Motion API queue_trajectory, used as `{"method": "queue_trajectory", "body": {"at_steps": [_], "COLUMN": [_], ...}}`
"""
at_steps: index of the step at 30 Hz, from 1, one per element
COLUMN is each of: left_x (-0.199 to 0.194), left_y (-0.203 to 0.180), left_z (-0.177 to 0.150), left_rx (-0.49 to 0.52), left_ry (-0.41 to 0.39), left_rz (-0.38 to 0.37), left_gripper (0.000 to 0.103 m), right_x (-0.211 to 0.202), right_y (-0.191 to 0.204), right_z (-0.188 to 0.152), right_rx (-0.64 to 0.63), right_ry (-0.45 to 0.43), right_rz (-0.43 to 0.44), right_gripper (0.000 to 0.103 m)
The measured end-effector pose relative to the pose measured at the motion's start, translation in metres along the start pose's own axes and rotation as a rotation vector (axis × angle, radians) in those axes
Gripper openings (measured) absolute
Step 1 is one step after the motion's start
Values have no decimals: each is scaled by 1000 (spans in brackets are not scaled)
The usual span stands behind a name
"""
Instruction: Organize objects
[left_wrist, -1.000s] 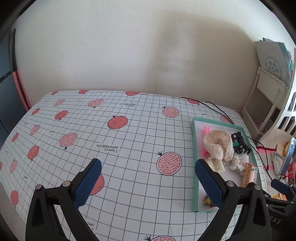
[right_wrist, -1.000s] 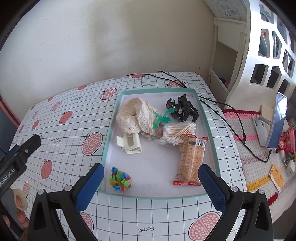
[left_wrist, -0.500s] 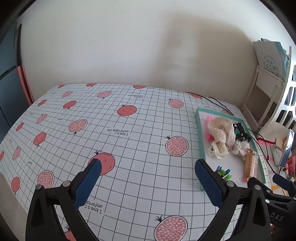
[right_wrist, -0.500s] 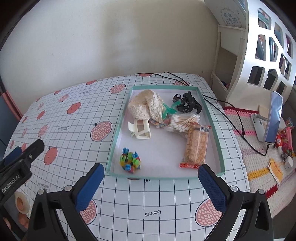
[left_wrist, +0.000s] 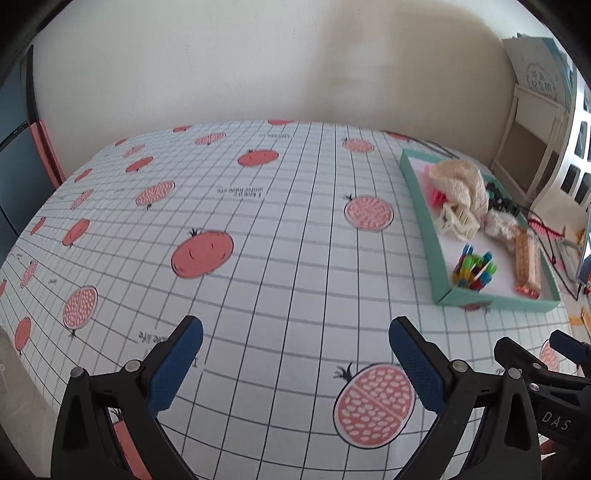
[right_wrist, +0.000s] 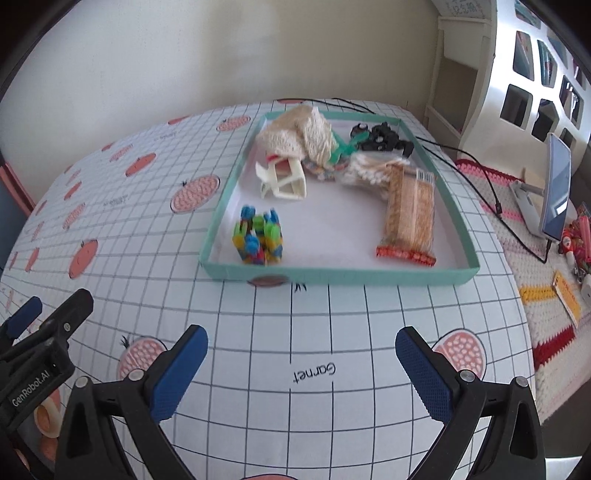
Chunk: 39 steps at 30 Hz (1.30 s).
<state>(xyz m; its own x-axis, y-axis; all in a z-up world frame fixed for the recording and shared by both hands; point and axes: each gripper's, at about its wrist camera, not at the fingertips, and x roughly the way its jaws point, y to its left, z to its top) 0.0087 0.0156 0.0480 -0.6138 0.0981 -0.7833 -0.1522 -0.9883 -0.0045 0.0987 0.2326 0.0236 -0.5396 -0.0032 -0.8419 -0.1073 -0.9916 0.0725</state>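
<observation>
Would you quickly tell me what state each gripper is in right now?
Left gripper: open, holding nothing, above the tablecloth.
Right gripper: open, holding nothing, short of the tray.

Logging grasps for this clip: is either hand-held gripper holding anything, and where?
Nothing held: left hand-held gripper and right hand-held gripper are both open, empty.

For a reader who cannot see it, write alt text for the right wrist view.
An open right gripper hovers over a pomegranate-print tablecloth, facing a teal tray holding colourful clips, a cracker packet, cotton swabs and a cream hair claw.
</observation>
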Motion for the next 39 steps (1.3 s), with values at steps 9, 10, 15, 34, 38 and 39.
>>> {"method": "queue_trajectory", "body": {"at_steps": [9, 10, 15, 34, 38, 39], "left_x": [26, 27, 39, 42, 42, 42], "left_y": [3, 3, 6, 6, 7, 7], "left_z": [-18, -19, -24, -31, -31, -31], "left_rx": [18, 16, 7, 8, 6, 6], "left_ry": [56, 59, 91, 45, 40, 40], "left_rz": [8, 3, -1, -5, -4, -4], "left_gripper": [101, 101, 101, 103, 103, 103], "right_x": [24, 26, 31, 35, 34, 34], "right_y": [-6, -7, -12, -8, -9, -9], "right_z": [-20, -20, -21, -25, -26, -26], "right_rx": [33, 37, 41, 39, 43, 44], "right_ry": [37, 40, 32, -51, -54, -54], "right_rz": [-26, -31, -64, -80, -81, -82], "right_gripper": [103, 103, 103, 103, 103, 103]}}
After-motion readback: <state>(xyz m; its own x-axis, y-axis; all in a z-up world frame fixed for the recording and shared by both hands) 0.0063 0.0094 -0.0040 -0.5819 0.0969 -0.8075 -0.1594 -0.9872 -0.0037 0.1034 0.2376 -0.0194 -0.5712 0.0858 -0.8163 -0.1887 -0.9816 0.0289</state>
